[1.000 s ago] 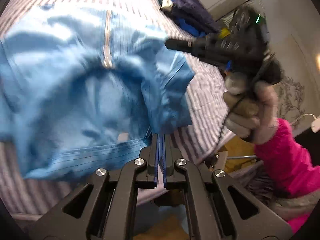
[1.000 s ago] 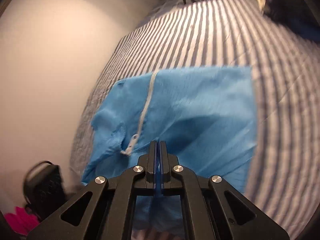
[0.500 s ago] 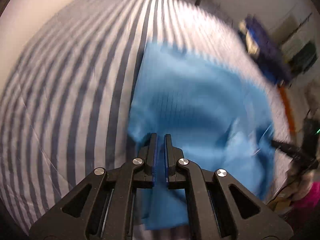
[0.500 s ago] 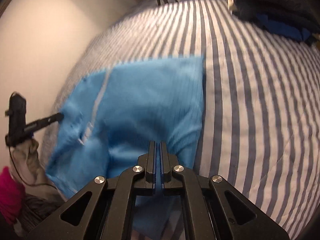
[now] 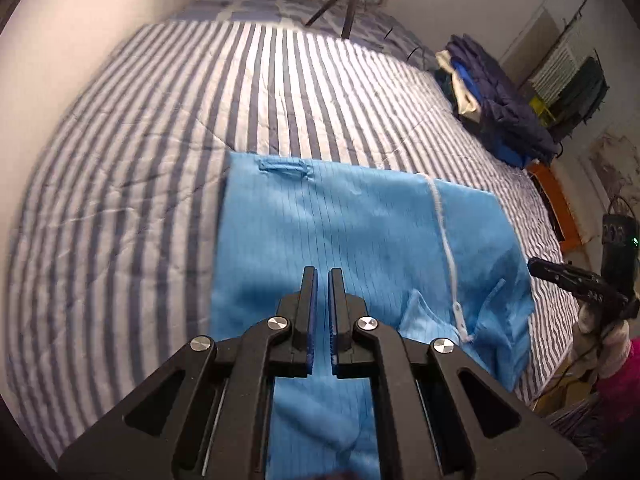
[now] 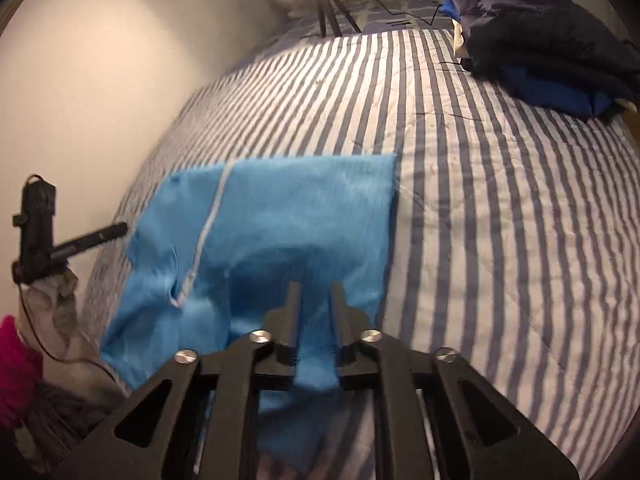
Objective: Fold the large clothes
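Blue cloth, a zip-front garment [image 5: 360, 232], lies spread flat on the striped bed [image 5: 160, 128], its near end running over the bed's near edge, out of sight beneath both tools. From the left wrist view, the left tongs [image 5: 322, 280] hover just above the garment's near part, jaws a narrow slit apart with nothing between them. The white zipper [image 5: 444, 240] runs just to their right. From the right wrist view, the right tongs [image 6: 316, 294] stand wider, and blue cloth shows through the gap; whether it is pinched I cannot tell. Motion blur softens the fabric there. Dark folded clothes [image 6: 532, 28] sit at the bed's far right corner.
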`<control>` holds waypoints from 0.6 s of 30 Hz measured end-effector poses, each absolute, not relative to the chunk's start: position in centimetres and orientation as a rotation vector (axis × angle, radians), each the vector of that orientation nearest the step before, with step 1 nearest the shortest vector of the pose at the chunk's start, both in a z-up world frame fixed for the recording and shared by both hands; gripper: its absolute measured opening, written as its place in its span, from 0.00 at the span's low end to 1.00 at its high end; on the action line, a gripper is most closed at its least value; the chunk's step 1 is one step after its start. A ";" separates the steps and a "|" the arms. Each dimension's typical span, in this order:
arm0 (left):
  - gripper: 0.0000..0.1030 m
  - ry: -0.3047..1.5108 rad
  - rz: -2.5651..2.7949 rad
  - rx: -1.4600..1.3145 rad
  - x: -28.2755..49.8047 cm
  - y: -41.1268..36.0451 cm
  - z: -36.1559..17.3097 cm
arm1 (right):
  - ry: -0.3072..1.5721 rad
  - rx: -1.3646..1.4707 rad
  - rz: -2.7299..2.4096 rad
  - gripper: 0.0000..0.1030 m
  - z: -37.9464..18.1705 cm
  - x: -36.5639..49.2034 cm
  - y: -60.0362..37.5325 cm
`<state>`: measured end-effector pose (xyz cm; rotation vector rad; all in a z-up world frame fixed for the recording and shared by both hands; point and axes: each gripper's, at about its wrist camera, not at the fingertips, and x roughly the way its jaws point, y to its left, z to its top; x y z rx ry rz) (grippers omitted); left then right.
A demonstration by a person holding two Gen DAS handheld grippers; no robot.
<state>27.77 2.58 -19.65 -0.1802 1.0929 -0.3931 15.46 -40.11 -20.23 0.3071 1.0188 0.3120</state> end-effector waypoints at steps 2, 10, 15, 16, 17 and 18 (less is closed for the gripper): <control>0.02 1.156 -0.375 -0.183 28.8 2.4 -21.7 | 1.020 0.295 0.304 0.15 -20.9 15.8 -39.7; 0.02 1.201 -0.358 -0.169 28.7 4.7 -22.6 | 1.135 0.288 0.329 0.15 -23.7 17.4 -39.7; 0.61 1.202 -0.388 -0.391 29.3 8.3 -21.0 | 1.105 0.273 0.317 0.32 -21.4 16.3 -41.1; 0.65 1.202 -0.383 -0.420 29.3 8.9 -20.9 | 1.087 0.259 0.300 0.58 -21.1 16.0 -41.3; 0.66 1.210 -0.382 -0.450 29.4 9.4 -21.0 | 1.064 0.236 0.277 0.71 -20.8 15.7 -41.4; 0.66 1.221 -0.391 -0.478 29.6 9.8 -21.2 | 1.047 0.203 0.248 0.71 -20.5 15.5 -41.5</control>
